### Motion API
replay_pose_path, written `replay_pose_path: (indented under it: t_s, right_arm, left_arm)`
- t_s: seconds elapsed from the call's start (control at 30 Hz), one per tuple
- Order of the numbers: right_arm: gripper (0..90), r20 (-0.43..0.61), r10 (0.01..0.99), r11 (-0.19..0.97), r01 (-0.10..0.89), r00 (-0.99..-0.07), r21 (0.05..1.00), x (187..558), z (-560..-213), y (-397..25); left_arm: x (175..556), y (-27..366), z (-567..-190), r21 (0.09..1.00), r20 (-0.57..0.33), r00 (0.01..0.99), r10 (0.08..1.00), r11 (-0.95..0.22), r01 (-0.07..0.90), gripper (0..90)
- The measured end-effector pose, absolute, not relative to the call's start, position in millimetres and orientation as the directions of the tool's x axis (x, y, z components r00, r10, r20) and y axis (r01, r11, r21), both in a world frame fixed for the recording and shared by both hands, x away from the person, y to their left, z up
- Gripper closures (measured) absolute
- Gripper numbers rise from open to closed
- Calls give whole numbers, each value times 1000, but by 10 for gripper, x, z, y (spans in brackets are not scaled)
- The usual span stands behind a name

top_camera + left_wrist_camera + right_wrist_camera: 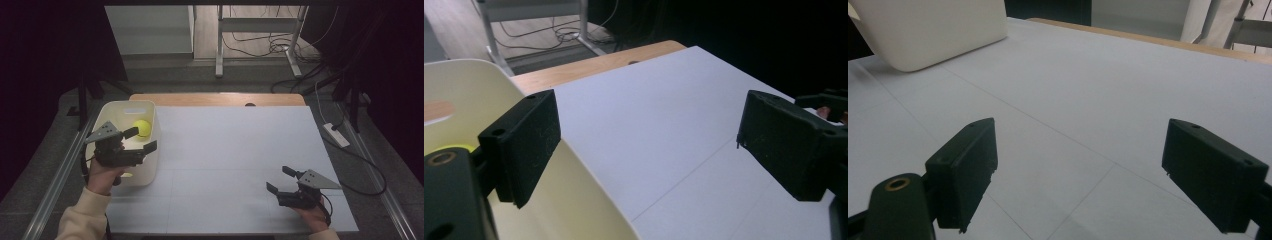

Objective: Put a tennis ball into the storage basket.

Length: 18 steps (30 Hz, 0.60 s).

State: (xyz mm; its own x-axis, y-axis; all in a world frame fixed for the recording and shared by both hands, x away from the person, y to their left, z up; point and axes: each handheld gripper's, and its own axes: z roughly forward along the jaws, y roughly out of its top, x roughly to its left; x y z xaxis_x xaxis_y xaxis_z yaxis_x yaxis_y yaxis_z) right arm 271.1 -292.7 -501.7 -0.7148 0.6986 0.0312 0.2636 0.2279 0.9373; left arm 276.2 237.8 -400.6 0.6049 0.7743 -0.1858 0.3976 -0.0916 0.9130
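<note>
Both tongs gape wide and empty, the right tongs (281, 179) low over the white desk (235, 160), the left tongs (140, 139) above a cream bin (150, 112) holding a round yellow ball (142, 128) at ten o'clock.

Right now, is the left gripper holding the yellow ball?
No. The left gripper is open above the white bin, with the yellow ball lying loose inside.

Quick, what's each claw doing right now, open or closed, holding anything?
Left claw: open, holding nothing, above the white bin with the yellow ball inside.
Right claw: open, holding nothing, over the table.
</note>
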Motion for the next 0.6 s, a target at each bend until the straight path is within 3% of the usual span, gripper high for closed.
replay_pose_path:
  t_s: [0.6]
  right_arm:
    - [147,20,698,238,258,-715,936,2728,-5018,-2926]
  left_arm:
    - [2492,2211,-4195,927,-193,688,700,-101,362,126]
